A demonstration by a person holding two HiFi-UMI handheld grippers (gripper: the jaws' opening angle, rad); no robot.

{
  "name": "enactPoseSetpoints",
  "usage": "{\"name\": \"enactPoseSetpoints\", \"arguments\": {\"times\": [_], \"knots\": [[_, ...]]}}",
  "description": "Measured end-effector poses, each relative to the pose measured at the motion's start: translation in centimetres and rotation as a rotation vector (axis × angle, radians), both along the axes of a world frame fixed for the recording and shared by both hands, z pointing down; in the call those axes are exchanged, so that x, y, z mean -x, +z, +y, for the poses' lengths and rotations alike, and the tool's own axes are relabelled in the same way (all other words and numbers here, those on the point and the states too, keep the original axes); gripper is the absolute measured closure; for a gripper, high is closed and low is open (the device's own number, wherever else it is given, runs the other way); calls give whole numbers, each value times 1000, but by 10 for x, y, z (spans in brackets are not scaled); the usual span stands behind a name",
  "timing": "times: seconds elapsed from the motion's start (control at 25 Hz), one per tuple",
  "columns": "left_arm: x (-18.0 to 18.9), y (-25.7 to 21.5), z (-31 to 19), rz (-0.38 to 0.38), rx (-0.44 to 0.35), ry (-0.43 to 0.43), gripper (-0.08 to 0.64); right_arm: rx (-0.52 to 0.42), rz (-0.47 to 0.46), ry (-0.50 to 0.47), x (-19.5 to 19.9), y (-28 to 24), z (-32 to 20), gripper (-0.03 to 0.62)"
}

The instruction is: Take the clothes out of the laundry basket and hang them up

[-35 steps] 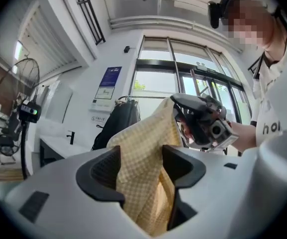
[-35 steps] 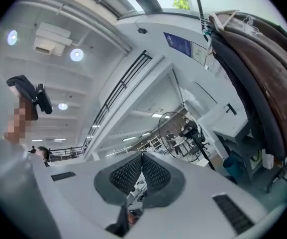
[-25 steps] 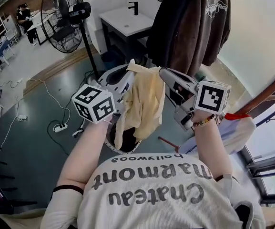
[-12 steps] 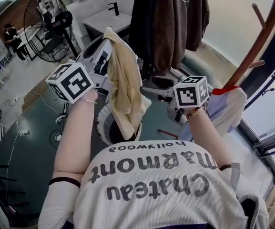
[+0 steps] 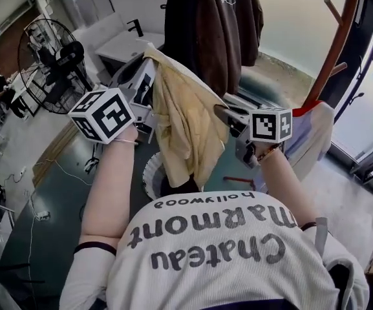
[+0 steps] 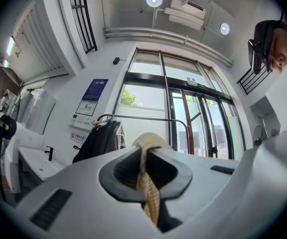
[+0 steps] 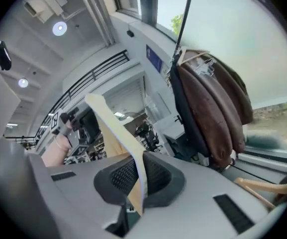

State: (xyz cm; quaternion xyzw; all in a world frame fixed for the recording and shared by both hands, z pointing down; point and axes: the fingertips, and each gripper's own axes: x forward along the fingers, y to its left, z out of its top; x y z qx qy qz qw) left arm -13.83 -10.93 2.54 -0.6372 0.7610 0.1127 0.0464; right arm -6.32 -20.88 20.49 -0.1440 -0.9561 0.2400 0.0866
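Observation:
A pale yellow garment (image 5: 186, 128) hangs lifted above the white laundry basket (image 5: 151, 173), its lower end still at the basket's mouth. My left gripper (image 5: 146, 63) is raised at upper left and shut on the garment's top; its own view shows the cloth (image 6: 146, 188) pinched in the left gripper (image 6: 145, 156). My right gripper (image 5: 220, 113) reaches in level from the right. Its jaws have just closed, and the garment's side edge (image 7: 114, 128) runs between them in the right gripper (image 7: 141, 178).
Dark brown jackets (image 5: 205, 24) hang on a clothes rail straight ahead, close behind the garment. A wooden coat stand (image 5: 341, 37) rises at the right with light cloth (image 5: 309, 141) at its foot. A floor fan (image 5: 47, 47) and a white table (image 5: 118, 44) stand at far left.
My left gripper has risen, drawing the yellow garment further up out of the basket. My right gripper has come down and across to the garment's side edge and closed on it.

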Motion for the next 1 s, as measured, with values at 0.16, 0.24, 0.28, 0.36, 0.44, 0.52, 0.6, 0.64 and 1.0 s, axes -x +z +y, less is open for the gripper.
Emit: {"name": "enactPoseSetpoints", "arguments": {"times": [0.16,0.24,0.28,0.36,0.44,0.52,0.6,0.64,1.0], "knots": [[11,5,-1,17,5,78,537,7,-75,196,-23,-32,-28,560],[10,9,-9,25,3,128,537,-30,-92,313,-40,-45,-43,560],[9,12,-13,25,3,152,537,-47,-100,366,-49,-51,-50,560],[4,19,-16,23,2,201,537,-60,-126,445,-68,-64,-55,560],[-3,27,-15,35,-2,250,537,-65,-156,499,-87,-80,-53,560],[-12,31,-17,46,-1,298,537,-93,-182,561,-106,-97,-51,560],[-26,29,-25,46,-13,358,535,-147,-198,640,-130,-114,-53,560],[-33,27,-30,50,-25,390,536,-178,-200,678,-143,-122,-54,560],[-79,16,-49,143,-115,590,535,-428,-219,812,-220,-174,-25,560]]}}
